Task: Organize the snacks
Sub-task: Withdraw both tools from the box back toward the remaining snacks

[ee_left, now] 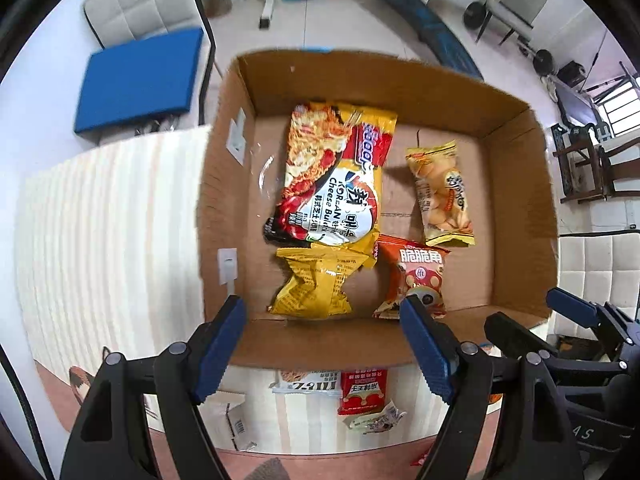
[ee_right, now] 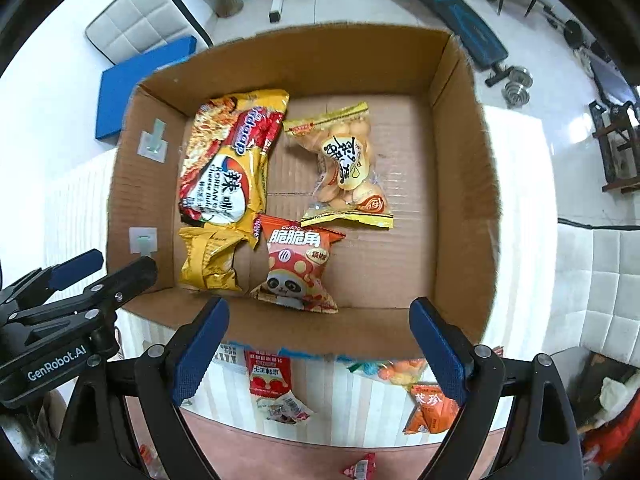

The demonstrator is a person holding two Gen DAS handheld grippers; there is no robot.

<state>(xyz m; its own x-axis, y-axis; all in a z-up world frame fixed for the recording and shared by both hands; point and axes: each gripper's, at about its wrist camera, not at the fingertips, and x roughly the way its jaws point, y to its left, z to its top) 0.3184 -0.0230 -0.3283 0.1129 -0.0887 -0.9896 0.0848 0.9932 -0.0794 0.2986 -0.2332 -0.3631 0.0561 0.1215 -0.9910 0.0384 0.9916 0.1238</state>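
Surface: pale striped table (ee_right: 360,408) under both tools, a home-gym room with white chairs beyond it; we're hovering right above the near edge of the box

Left gripper (ee_left: 324,344): fingers spread wide apart, nothing between them; poised over the near wall of the box, tips just above the yellow packet

Right gripper (ee_right: 320,344): jaws likewise wide apart and empty; hanging over the near wall, the panda packet dead ahead

Loose on the table: nearest us, a red sachet (ee_right: 269,378) with a crumpled small wrapper (ee_right: 285,409) touching it; an orange packet (ee_right: 430,410) off to the right, a yellowish bag (ee_right: 400,372) just behind it, half hidden by the box wall; a white-labelled pack (ee_left: 308,381) peeks out beside the red sachet; a small red piece (ee_right: 360,468) at the bottom edge; at least six still outside, by my count

Cardboard box (ee_right: 464,184): open-topped, sitting on the table; four snacks inside

Near row in box: one yellow crumpled packet (ee_left: 314,284) on the left; one red panda packet (ee_right: 298,268) beside it, close but whether touching I can't tell

Far row in box: one big noodle bag (ee_left: 336,176), its lower edge overlapping the yellow packet; one clear bag of golden biscuits (ee_right: 346,168) to its right

Step in hand: judging by two empty tools, we're between placements; roughly part-way through

Next move: one tool needs to drop back to the table and close on a loose packet, the red sachet looks easiest; then lift it over the wall into the bare right half of the box
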